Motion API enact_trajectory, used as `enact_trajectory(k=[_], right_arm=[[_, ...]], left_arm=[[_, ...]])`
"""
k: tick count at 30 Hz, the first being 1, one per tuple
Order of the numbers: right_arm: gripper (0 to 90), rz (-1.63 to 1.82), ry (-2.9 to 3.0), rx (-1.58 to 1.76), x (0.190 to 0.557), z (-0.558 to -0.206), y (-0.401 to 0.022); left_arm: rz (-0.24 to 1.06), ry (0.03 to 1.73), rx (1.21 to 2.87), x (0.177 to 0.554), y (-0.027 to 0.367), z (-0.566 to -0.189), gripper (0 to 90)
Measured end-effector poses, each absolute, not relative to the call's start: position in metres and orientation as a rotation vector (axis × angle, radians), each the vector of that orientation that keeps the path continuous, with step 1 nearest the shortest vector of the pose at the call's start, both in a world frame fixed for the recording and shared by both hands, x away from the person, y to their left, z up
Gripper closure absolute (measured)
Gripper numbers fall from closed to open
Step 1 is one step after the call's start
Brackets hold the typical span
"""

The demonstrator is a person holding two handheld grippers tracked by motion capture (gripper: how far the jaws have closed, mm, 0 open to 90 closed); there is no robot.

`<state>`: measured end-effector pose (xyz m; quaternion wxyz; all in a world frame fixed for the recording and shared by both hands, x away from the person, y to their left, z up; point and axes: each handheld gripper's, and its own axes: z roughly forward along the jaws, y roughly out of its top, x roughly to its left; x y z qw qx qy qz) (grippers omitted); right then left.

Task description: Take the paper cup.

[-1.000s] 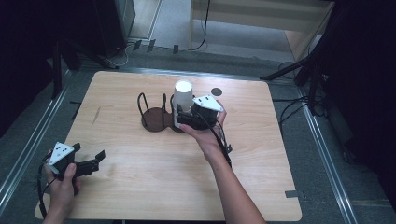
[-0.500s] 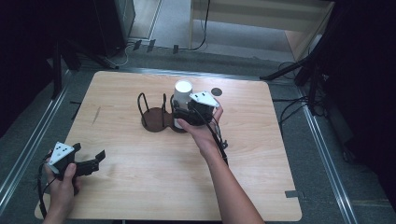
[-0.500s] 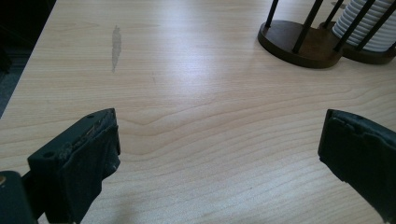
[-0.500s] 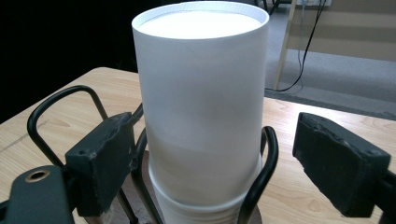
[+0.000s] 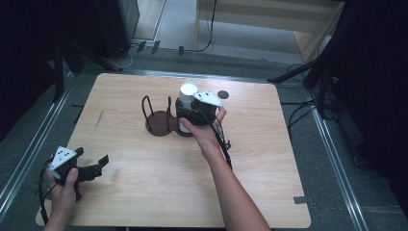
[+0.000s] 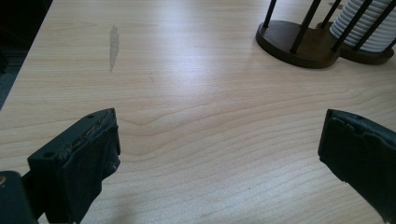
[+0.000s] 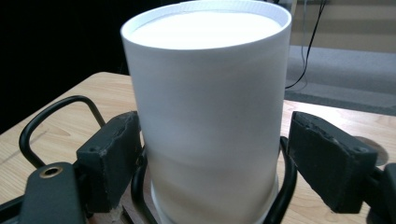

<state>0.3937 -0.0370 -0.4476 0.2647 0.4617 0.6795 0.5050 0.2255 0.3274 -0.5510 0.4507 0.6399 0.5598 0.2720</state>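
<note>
A tall white cup (image 5: pixel 187 90) (image 7: pixel 205 116) stands in one ring of a dark wooden holder (image 5: pixel 159 124) (image 6: pixel 299 44) with black wire loops, at the table's far middle. My right gripper (image 5: pixel 185 114) (image 7: pixel 212 154) is open, one jaw on each side of the cup. Its left pad lies against the cup wall, and a narrow gap shows at its right pad. My left gripper (image 5: pixel 91 155) (image 6: pixel 219 154) hovers open and wide over bare wood near the front left corner. The left gripper view shows the cup's ribbed lower part (image 6: pixel 362 28) inside the holder.
The holder's other ring (image 5: pixel 155 120) holds nothing. A small dark round spot (image 5: pixel 223 95) marks the table behind the cup. A grey scuff (image 6: pixel 113 44) lies on the wood at left. Cables and metal rails run along the floor around the table (image 5: pixel 269 159).
My right gripper has edged slightly left and closer around the cup. The left gripper has stayed put.
</note>
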Motion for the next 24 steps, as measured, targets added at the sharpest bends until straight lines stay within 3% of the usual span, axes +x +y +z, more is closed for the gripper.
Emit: enact_trajectory(k=[24], right_arm=[[25.3,1.326,1.831,1.201,0.4014,-0.4564,-0.0268]], left_arm=[[0.665,1.371,1.585,0.2261,0.3274,-0.5511,0.0]])
